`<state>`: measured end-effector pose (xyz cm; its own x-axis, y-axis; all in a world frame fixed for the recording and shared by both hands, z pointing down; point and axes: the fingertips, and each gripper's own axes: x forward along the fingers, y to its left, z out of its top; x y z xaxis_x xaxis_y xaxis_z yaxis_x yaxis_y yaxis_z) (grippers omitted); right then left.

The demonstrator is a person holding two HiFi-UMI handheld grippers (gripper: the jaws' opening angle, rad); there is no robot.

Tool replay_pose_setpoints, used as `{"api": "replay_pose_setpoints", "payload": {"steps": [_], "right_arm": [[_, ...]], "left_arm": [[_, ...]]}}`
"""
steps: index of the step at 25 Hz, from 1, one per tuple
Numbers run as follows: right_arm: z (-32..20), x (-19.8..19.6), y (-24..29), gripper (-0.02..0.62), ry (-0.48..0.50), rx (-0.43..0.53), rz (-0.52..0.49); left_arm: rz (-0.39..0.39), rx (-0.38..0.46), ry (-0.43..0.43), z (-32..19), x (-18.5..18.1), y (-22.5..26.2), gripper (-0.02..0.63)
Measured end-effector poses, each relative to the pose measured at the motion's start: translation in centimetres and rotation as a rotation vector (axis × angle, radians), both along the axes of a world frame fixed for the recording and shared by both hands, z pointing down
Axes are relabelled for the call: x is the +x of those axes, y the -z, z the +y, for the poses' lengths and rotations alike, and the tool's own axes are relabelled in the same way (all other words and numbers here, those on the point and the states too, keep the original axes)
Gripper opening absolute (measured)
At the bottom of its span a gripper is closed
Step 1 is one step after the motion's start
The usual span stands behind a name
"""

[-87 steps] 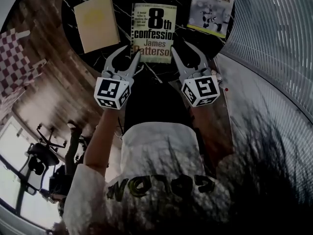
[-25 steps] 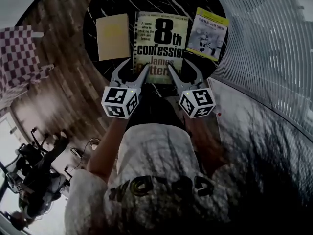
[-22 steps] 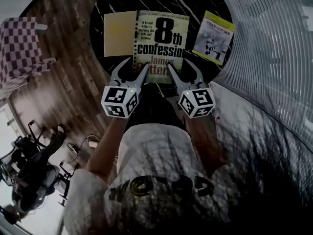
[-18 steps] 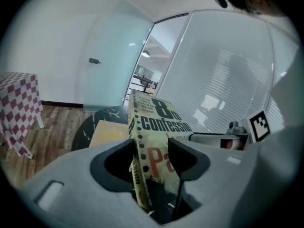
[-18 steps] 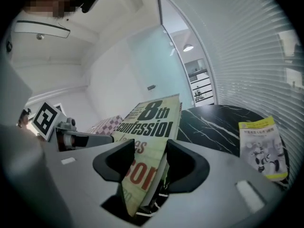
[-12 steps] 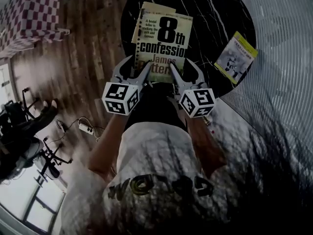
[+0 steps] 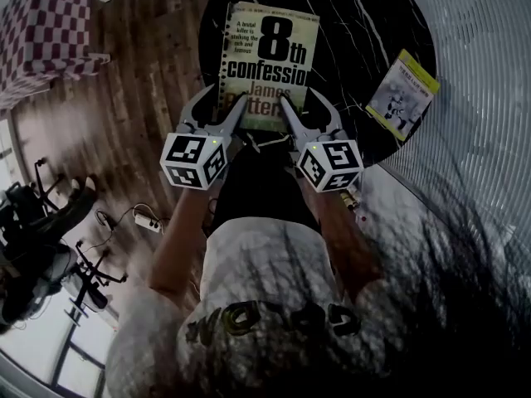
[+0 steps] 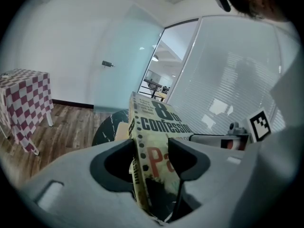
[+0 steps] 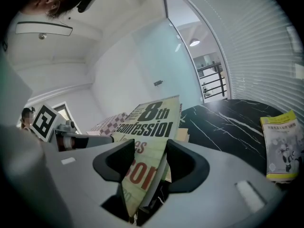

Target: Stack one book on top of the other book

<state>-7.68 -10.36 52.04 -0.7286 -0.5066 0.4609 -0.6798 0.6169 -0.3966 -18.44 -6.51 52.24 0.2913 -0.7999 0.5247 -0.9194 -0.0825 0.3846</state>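
The left tool [image 7: 222, 106] has its jaws partly closed on the near left corner of the book [image 7: 267, 56], one jaw above the cover and one below, right at the spine. The right tool [image 7: 300, 106] grips the near right corner the same way. The book's cover faces up, at 12 o'clock from both tools, over the left part of the round black surface [image 7: 357, 23]. A tan book [image 9: 185, 134] lies under it, showing only a corner; I cannot tell whether the two touch. A yellow booklet [image 7: 404, 94] lies at 3 o'clock from the book, well apart, near the surface's rim.
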Motion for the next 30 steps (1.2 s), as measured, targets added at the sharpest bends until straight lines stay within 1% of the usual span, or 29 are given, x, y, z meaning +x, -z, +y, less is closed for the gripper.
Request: {"api": "replay_pose_setpoints", "payload": {"steps": [8,15,22,27,30], "right_arm": [[-1.6,-0.5,-3.0,0.215,-0.073,-0.036,0.003],[-2.1,-1.0,-6.6,0.215,-0.107,-0.084,0.012],[-2.4,-1.1,-8.5,0.215,-0.115,-0.109,0.028],[-1.8,-1.3,-9.7,0.215,-0.112,-0.144,0.052],[-2.0,-1.4,-10.8,0.216,-0.102,-0.145,0.068]], "left_arm": [[0.004,0.000,-0.044,-2.5,-0.8,-2.9,0.233],[0.005,-0.020,-0.069,-3.5,-1.4,-6.3,0.233],[0.006,-0.029,-0.068,-4.3,-1.5,-8.2,0.233],[0.016,-0.059,-0.059,-3.7,-1.6,-9.5,0.233],[0.018,-0.072,-0.052,-3.9,-1.7,-10.8,0.233]]}}
